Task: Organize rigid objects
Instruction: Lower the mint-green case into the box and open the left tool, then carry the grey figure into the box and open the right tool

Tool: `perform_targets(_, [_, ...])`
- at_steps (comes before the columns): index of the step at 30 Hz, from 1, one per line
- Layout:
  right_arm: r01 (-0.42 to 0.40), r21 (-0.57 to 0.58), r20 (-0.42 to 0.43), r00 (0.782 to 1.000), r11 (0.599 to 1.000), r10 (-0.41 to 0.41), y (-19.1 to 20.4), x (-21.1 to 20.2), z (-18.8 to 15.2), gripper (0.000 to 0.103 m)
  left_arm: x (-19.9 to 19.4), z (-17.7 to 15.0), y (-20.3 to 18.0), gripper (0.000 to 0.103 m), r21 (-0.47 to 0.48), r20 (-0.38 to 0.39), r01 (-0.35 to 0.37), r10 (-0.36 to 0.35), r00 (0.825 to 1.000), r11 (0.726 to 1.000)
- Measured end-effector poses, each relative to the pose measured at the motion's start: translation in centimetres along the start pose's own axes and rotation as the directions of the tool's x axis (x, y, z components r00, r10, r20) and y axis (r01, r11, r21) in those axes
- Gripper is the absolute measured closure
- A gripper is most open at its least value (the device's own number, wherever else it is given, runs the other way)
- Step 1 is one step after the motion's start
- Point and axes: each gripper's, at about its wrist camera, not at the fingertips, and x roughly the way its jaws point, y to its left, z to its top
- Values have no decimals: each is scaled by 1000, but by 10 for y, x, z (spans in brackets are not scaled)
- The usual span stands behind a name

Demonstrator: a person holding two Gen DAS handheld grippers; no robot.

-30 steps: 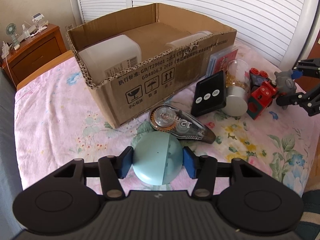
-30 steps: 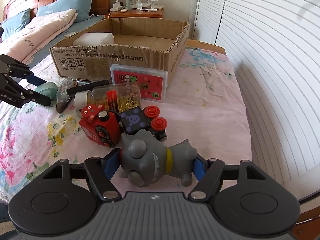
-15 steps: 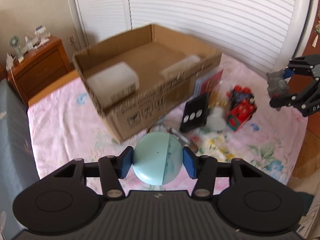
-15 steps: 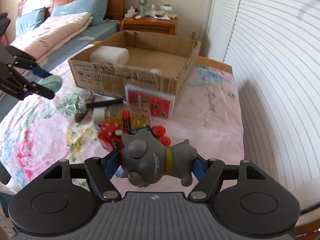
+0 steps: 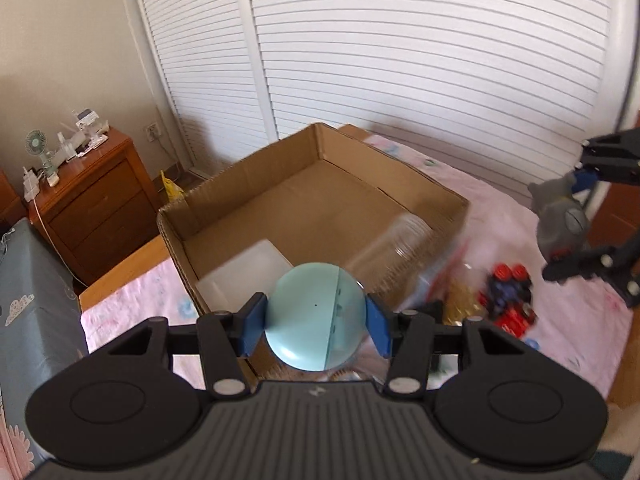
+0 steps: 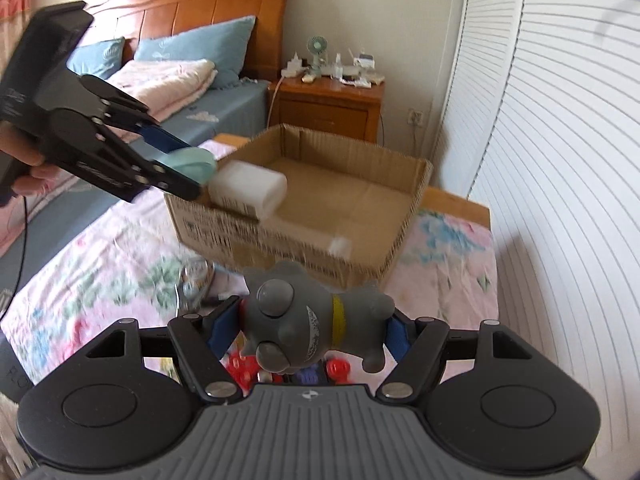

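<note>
Both grabs are way higher than a second ago: my left gripper point(image 5: 316, 322) pinching the blue ball point(image 5: 316, 316) over the cardboard box point(image 5: 440, 196), right gripper point(image 6: 312, 330) clamping the gray toy point(image 6: 304, 320).

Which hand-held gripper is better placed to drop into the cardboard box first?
Left. The left hand-held gripper holds the pale blue ball at the cardboard box rim; the right hand-held gripper, gripping the grey toy figure, is farther back.

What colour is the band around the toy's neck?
Yellow, on the grey rubber animal toy; clearest in the right wrist view.
</note>
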Motion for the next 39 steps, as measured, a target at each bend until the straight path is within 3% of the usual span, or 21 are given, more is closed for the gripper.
perform_targets(12, [-7,-21,19,1000,1000,7,7,12,31,27,33,-3,13,49,-64,-34,-22,20,999,998])
perform_targets(14, [-10,-21,19,1000,1000,10,7,14,33,27,32,-5,13,29,-75,-24,-42,41,999,996])
perform_targets(15, [-12,-19,19,1000,1000,12,7,15,34,27,30,-5,13,14,-83,-19,-49,48,999,995])
perform_targets(16, [-15,-17,18,1000,1000,15,6,16,35,27,28,-7,13,8,-91,-10,-59,59,998,994])
perform_targets(20, [-20,-14,18,1000,1000,21,6,21,39,27,16,-13,11,7,-152,13,-70,73,997,986])
perform_targets(25, [-23,-11,9,1000,1000,23,3,33,49,27,4,-25,-8,3,-213,-31,-162,159,987,964])
perform_targets(30, [-18,21,0,1000,1000,18,-5,51,64,27,-6,-39,-27,2,-208,-32,-279,279,960,937])
perform_targets(34, [-19,51,-20,1000,998,20,-13,68,76,27,-18,-47,-25,2,-305,-22,-225,229,973,925])
perform_targets(39, [-4,90,-39,999,996,7,-23,89,91,27,-30,-50,-26,2,-386,-24,-234,244,969,892])
